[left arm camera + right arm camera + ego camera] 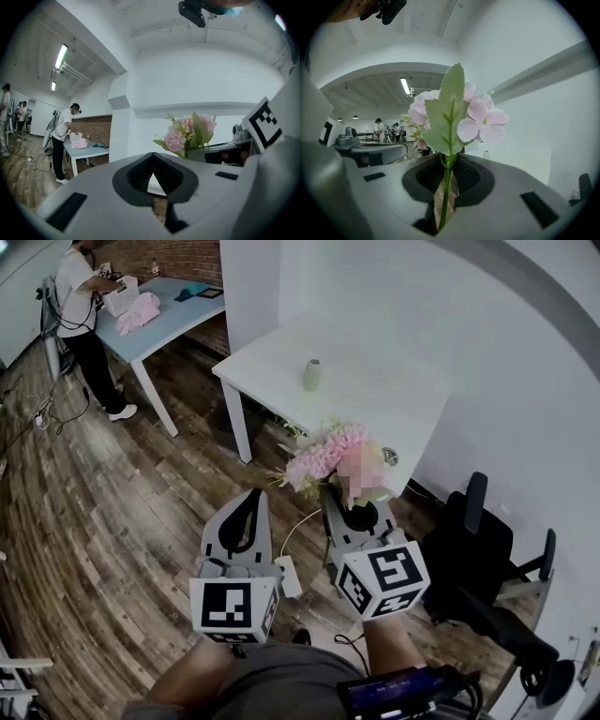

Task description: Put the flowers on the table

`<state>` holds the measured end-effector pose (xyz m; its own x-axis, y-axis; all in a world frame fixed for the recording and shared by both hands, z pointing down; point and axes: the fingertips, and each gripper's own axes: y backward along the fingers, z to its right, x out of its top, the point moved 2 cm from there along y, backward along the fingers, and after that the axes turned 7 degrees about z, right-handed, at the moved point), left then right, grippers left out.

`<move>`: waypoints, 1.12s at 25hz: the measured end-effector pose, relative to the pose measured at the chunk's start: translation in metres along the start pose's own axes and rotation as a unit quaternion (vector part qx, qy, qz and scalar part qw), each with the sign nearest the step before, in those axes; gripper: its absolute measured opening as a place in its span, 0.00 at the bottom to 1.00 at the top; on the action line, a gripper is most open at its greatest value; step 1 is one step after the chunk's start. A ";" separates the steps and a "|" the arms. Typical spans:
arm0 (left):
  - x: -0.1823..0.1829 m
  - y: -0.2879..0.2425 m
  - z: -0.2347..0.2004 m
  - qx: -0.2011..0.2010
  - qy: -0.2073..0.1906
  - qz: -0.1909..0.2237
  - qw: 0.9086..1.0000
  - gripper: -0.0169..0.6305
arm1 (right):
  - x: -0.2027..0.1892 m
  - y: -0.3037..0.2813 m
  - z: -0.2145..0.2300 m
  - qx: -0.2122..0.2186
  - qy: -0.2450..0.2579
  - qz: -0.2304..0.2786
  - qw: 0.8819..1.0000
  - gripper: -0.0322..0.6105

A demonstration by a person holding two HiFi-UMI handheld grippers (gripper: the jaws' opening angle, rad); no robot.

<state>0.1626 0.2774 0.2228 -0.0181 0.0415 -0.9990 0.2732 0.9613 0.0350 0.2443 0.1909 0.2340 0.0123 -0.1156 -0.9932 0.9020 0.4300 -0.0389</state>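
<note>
Down below, only the head view shows the brown wood floor (112, 521). Only the two gripper views show the white ceiling with its long lights (61, 56).

A big white table (375, 381) stands by the white wall. A blue table (178, 320) stands farther back, near a brick wall (178, 259), and a person (80, 296) is bent over it. A black chair (478, 549) is on the right.

The left gripper (257, 495) has its jaws close together with nothing between them. The right gripper (446, 187) has its jaws pinched on the green stem, which only its own view shows.

The pink flowers (333, 460) stick up from the right gripper, in the air just before the white table's near edge. They are not on it.

A small pale vase (312, 374) stands upright on the white table, well apart from the flowers.
</note>
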 end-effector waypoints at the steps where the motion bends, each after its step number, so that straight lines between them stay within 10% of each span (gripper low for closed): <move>1: -0.001 -0.009 -0.010 -0.003 0.001 -0.001 1.000 0.04 | -0.001 -0.012 0.000 -0.003 0.000 -0.002 1.000 0.13; 28: -0.011 -0.155 -0.143 -0.079 -0.010 0.004 0.997 0.04 | 0.007 -0.198 0.020 -0.073 0.014 0.023 0.997 0.13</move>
<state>-0.0167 0.1668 0.2330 0.0041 0.0459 -0.9989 0.1187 0.9919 0.0460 0.0744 0.0866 0.2367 0.0391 -0.0687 -0.9969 0.8286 0.5598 -0.0061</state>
